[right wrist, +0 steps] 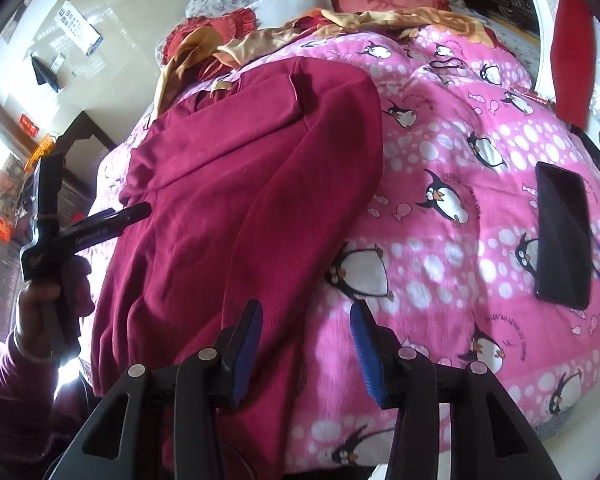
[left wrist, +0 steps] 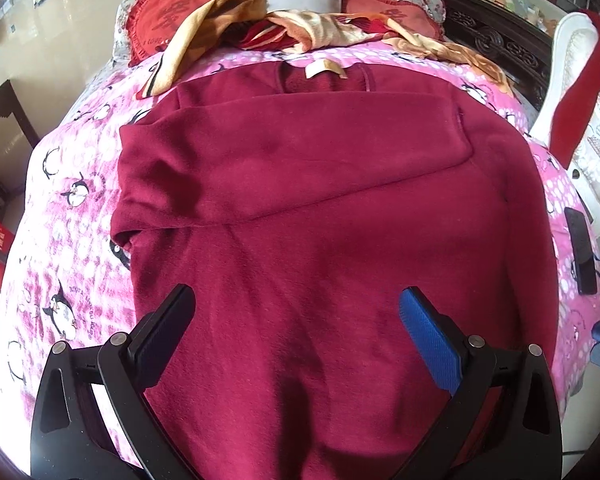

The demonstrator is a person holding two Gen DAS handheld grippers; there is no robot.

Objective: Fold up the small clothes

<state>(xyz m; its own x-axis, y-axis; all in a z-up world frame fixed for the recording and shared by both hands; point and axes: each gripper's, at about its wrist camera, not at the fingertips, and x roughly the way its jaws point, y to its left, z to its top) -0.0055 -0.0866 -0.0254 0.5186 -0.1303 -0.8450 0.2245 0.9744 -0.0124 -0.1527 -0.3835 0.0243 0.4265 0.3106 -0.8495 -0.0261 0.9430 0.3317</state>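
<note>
The pink penguin quilt (left wrist: 72,184) covers the bed, and on it lies the dark red garment (left wrist: 300,208), one sleeve folded across. A black phone (right wrist: 564,236) lies beside it. The left gripper (left wrist: 296,336) hovers wide open, empty. The right gripper (right wrist: 306,344) is partly open, holding nothing.

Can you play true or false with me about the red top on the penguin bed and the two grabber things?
1. The dark red top lies on a pink penguin blanket. True.
2. The left hand-held gripper is squeezing the top. False: its jaws are open above the fabric, holding nothing.
3. A black phone lies on the blanket, apart from the top. True.
4. The right hand-held gripper grips a sleeve. False: its jaws are apart and nothing is pinched between them.
5. The phone is lying on the top. False: it rests on bare blanket, off to one side.
</note>
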